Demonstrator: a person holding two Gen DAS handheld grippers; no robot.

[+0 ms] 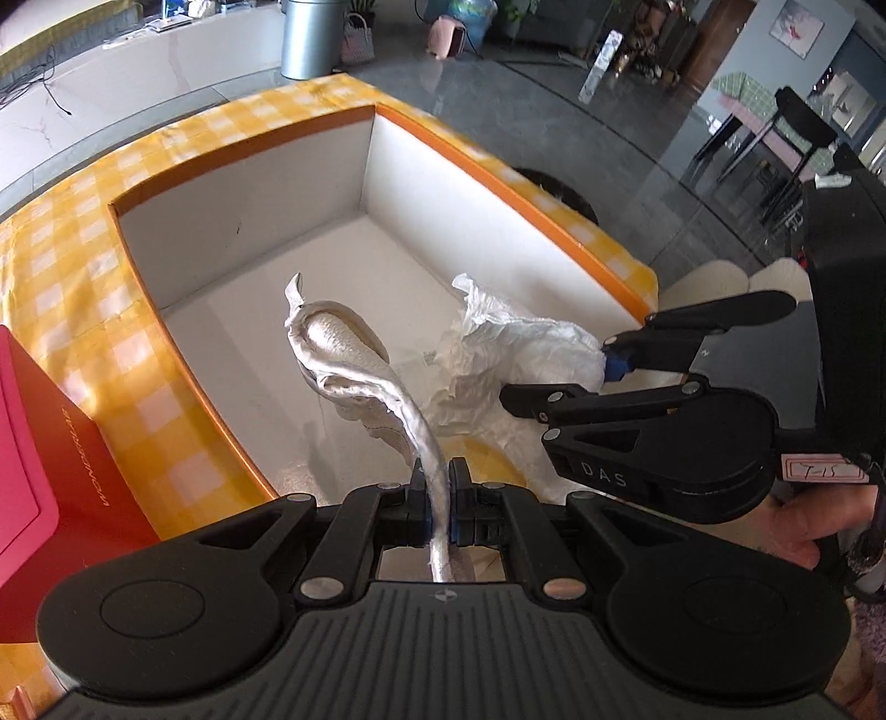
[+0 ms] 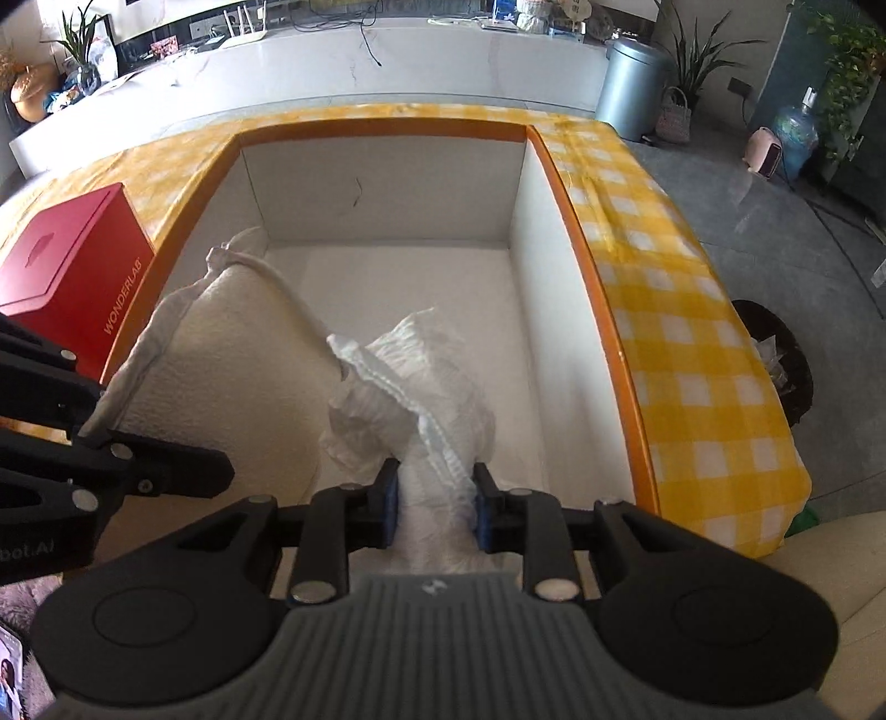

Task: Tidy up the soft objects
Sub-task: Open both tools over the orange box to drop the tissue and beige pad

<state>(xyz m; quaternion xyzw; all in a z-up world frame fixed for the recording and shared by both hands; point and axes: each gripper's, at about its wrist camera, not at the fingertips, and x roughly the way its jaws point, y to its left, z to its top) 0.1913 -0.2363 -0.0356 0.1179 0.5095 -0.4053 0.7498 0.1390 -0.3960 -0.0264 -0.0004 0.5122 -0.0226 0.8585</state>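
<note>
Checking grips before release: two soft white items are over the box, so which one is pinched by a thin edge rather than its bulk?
The cream pad, pinched by its thin edge in the left gripper. The right gripper straddles the crinkled white diaper's bunched bulk.

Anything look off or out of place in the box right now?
Nothing damaged or spilled. Inside the orange-rimmed white box, the cream towelling pad and the crumpled white diaper both hang bunched from the tongs, not laid flat.

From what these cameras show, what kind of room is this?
Probably a lived-in home or studio space, not a factory: a table under a yellow checked tablecloth, potted plants beside a metal bin, and a long white counter cluttered with household bits. A dining chair stands further back.
</note>
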